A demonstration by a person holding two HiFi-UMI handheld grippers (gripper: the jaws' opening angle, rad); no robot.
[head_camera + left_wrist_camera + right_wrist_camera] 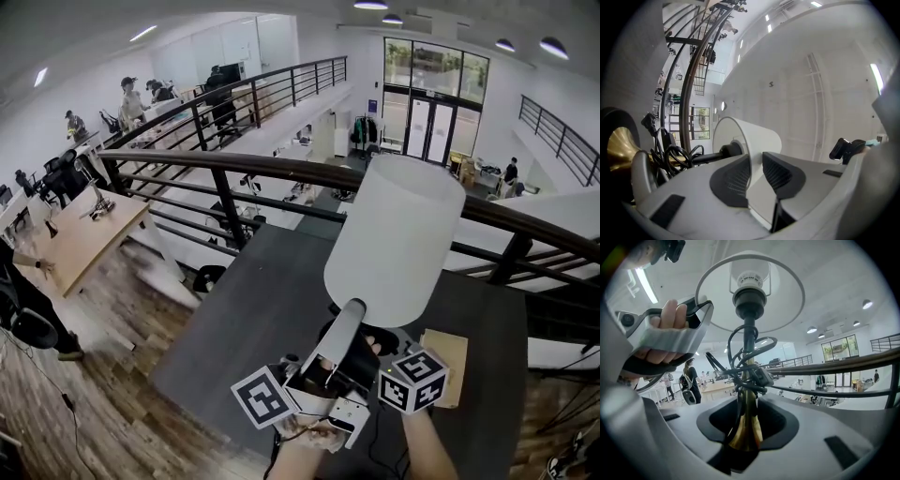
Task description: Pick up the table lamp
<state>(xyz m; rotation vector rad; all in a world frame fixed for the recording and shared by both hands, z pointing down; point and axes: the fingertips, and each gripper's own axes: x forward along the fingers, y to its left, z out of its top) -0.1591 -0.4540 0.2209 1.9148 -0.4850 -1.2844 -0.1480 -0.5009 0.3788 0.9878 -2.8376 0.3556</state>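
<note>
The table lamp has a white shade, a brass stem and a black cord wound round the stem. It is up off the dark table, tilted, with the shade away from me. My left gripper is shut on the shade's lower rim, which passes between its two dark pads. My right gripper is shut on the flared brass stem, below the cord bundle. In the head view the right gripper is largely hidden behind the left one. The bulb shows inside the shade.
Below the lamp lies the dark table, with a brown cardboard piece at its right. Just beyond it runs a dark railing above a lower floor with desks and people. Wooden floor lies to the left.
</note>
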